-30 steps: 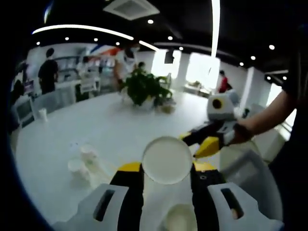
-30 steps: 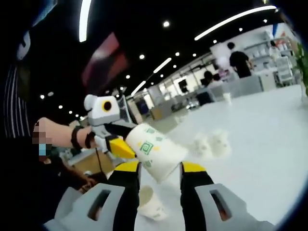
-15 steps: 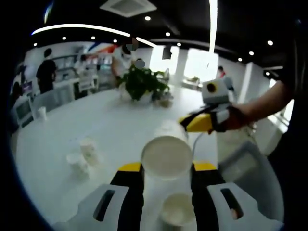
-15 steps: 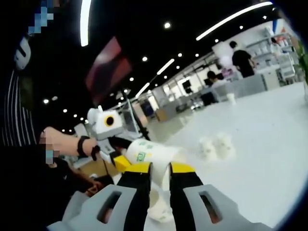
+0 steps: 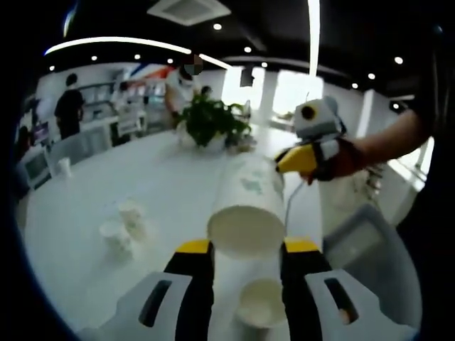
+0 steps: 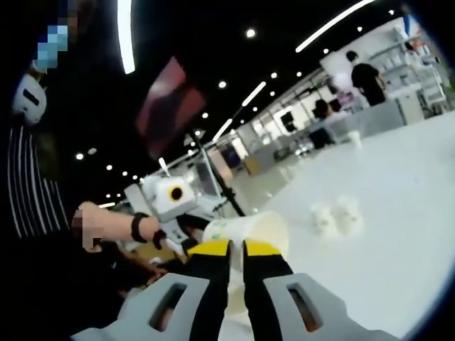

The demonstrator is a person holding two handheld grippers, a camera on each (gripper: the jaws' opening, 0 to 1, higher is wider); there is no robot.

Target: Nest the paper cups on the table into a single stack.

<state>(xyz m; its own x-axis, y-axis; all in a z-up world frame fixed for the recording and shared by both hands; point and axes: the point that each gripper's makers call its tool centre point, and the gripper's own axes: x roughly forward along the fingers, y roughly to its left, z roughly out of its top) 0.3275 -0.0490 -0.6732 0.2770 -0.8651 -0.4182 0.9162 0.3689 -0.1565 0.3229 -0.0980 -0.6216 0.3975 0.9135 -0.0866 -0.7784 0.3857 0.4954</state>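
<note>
The jaws of the left gripper [image 5: 247,250] are clamped on the base end of a paper cup [image 5: 249,206] with a green print, held lying on its side so its white bottom faces the camera and its mouth points away. In the right gripper view the right gripper [image 6: 236,249] has its yellow-tipped jaws drawn close together, pinching the rim of that same cup [image 6: 249,231] at its open mouth — whether a second cup sits nested inside cannot be told. The left gripper [image 6: 186,240], held by a hand [image 6: 99,227] with a dark wrist strap, sits behind the cup. In the left gripper view the right gripper [image 5: 302,160] reaches in from the right at the far end of the cup. Below the held cup another cup [image 5: 259,303] stands open-mouthed on the white table [image 5: 170,185], nothing visible inside it. Further left two small cups [image 5: 122,226] stand close together. A potted plant [image 5: 212,122] sits at the far side of the table, and people stand in the background.
</note>
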